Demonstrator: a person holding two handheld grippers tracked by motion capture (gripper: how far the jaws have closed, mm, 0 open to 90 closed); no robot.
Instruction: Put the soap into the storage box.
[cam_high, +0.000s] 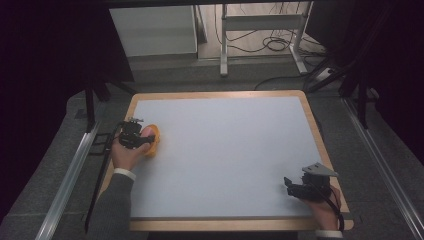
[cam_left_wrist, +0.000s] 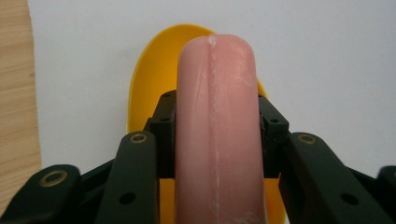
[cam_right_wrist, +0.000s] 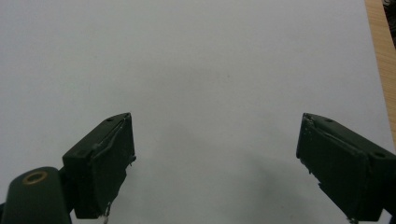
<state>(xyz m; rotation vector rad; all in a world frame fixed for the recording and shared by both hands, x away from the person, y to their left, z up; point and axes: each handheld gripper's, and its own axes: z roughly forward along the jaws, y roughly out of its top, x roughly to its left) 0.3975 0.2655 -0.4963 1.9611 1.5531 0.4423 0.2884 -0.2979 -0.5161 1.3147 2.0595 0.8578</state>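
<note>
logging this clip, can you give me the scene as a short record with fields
surface: pale mat on a wooden table
left gripper: shut on a pink sausage, near the mat's left edge
under the sausage: yellow dish on the mat
right gripper: open, nothing between its jaws, near the mat's right front corner
sausage and dish: touching or apart, cannot tell

Table (cam_high: 307, 107): light wooden rim around a pale grey-white mat (cam_high: 225, 150) that covers nearly the whole top. Grey floor (cam_high: 380, 165) all round. Metal rails (cam_high: 67, 182) on the floor at left and right. Far side: white cabinet (cam_high: 155, 32) at left, white metal frame (cam_high: 262, 22) at right (loose cables (cam_high: 275, 42) beneath it).
</note>
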